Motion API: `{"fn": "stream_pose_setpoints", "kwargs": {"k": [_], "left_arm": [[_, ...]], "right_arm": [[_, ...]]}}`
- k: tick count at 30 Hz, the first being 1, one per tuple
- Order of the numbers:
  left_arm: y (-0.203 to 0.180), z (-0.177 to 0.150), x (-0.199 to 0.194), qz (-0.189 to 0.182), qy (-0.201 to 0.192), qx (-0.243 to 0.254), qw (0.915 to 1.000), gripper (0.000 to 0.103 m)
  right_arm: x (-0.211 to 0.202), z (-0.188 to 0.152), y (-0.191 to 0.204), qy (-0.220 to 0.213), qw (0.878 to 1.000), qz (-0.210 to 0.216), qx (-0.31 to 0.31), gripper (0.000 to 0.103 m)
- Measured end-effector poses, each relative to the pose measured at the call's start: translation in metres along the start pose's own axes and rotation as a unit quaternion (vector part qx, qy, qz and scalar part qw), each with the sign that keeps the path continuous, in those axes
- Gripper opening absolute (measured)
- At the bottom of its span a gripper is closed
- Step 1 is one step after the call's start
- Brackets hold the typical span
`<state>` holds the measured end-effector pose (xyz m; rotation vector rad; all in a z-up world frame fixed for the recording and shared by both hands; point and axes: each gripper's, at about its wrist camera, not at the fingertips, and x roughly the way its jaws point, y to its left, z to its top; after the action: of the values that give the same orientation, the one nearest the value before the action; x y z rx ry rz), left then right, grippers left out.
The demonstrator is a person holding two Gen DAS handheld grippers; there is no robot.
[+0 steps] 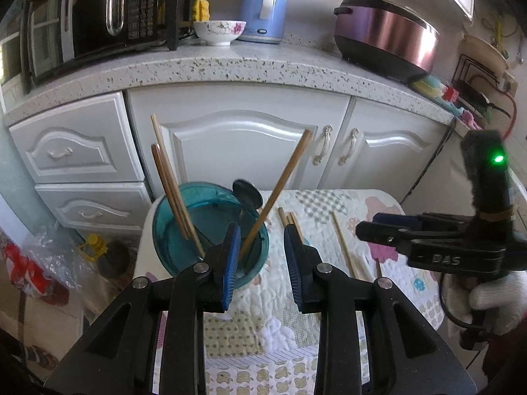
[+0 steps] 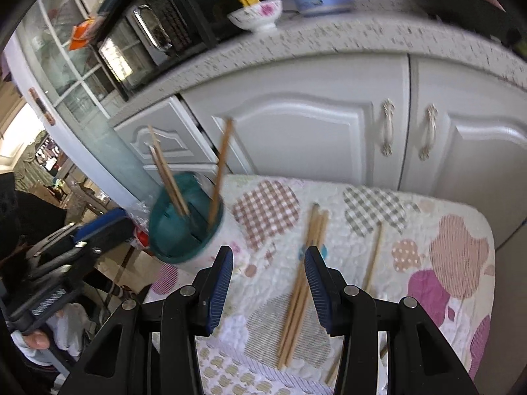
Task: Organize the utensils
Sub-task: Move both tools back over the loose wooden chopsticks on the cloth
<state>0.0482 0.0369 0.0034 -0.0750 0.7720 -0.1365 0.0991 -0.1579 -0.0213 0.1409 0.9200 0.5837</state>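
A teal utensil holder (image 1: pixel 184 230) (image 2: pixel 171 230) stands at the left edge of the quilted table and holds several wooden chopsticks (image 1: pixel 171 181) (image 2: pixel 219 174) and a dark spoon (image 1: pixel 247 194). More loose chopsticks (image 2: pixel 303 279) (image 1: pixel 290 220) lie on the quilt (image 2: pixel 411 230), with a single one (image 2: pixel 374 256) to their right. My left gripper (image 1: pixel 262 243) is open and empty beside the holder. My right gripper (image 2: pixel 268 263) is open and empty just above the loose bundle; it also shows in the left wrist view (image 1: pixel 388 227).
White cabinets (image 1: pixel 237 144) and a speckled counter (image 1: pixel 230 65) stand behind the table. On the counter are a microwave (image 1: pixel 92 19), a floral bowl (image 1: pixel 219 31), a blue kettle (image 1: pixel 263 3) and a rice cooker (image 1: pixel 385 33). Bags (image 1: pixel 42 263) lie on the floor at left.
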Motion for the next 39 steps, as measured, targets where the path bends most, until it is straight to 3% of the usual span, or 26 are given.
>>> {"fn": "stream_pose_setpoints", "kwargs": {"k": [6,8,16,18,19,22,32,33,36,39], "left_arm": [[0.003,-0.016,0.013,-0.014,0.024,-0.008,0.9996,0.026],[0.002,-0.023,0.017,-0.016,0.034,-0.006,0.9993,0.026],[0.000,-0.041,0.031,-0.025,0.065,0.000,0.9976,0.026],[0.000,-0.045,0.034,-0.027,0.071,0.000,0.9971,0.026],[-0.001,-0.046,0.036,-0.029,0.076,0.001,0.9967,0.026],[-0.006,-0.051,0.044,-0.037,0.087,0.005,0.9955,0.026],[-0.041,-0.072,0.101,-0.072,0.147,0.026,0.9862,0.026],[-0.042,-0.072,0.107,-0.073,0.151,0.025,0.9856,0.026],[-0.045,-0.073,0.127,-0.068,0.165,0.018,0.9837,0.026],[-0.044,-0.074,0.146,-0.059,0.177,0.010,0.9825,0.026]], "right_arm": [[0.046,-0.018,-0.026,0.051,0.998,-0.029,0.014,0.043],[0.067,-0.025,-0.033,0.071,0.997,-0.036,0.018,0.033],[0.138,-0.035,-0.044,0.128,0.989,-0.064,0.025,0.026],[0.143,-0.037,-0.045,0.125,0.989,-0.072,0.017,0.022],[0.143,-0.036,-0.045,0.125,0.989,-0.074,0.014,0.015],[0.132,-0.038,-0.056,0.121,0.990,-0.057,0.043,0.007],[0.079,-0.063,-0.091,0.111,0.989,-0.067,0.076,0.007],[0.078,-0.061,-0.090,0.107,0.989,-0.069,0.073,0.009],[0.072,-0.058,-0.093,0.101,0.988,-0.098,0.061,0.032],[0.079,-0.055,-0.100,0.108,0.987,-0.105,0.063,0.032]]}}
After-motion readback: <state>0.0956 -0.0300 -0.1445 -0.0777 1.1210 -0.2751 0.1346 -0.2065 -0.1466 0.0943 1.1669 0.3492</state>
